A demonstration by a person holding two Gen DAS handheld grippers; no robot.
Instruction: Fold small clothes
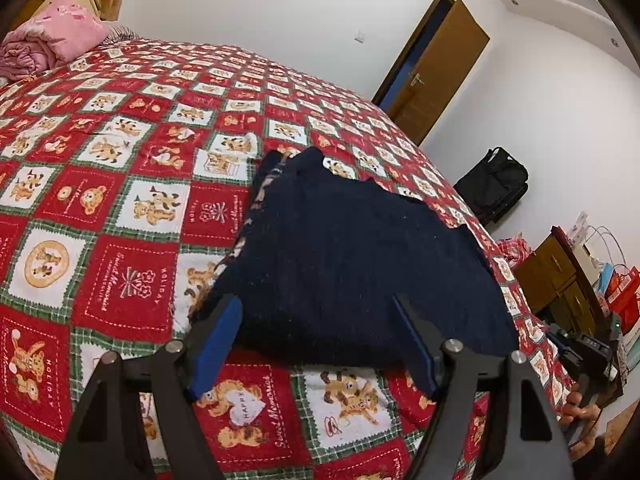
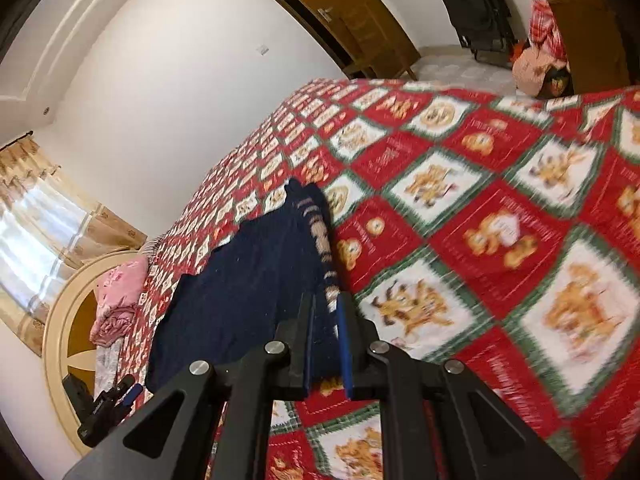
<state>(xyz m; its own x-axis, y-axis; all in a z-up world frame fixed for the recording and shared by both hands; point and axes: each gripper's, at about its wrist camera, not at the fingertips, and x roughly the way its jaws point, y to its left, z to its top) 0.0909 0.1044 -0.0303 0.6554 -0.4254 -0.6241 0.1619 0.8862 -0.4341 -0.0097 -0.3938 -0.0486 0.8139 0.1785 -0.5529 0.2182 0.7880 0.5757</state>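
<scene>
On the bed (image 1: 120, 200), your right gripper (image 2: 326, 344) clenches the navy garment's (image 1: 340, 248) patterned edge; your left gripper's (image 1: 316, 344) jaws stand released.

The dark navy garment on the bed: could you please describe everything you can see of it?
The navy garment looks like a soft, fuzzy knit with a tan-and-white patterned band along one edge. It lies partly folded and rumpled on the red teddy-bear bedspread. The right claw is shut on its patterned edge; the left claw stands open around its near end.
</scene>
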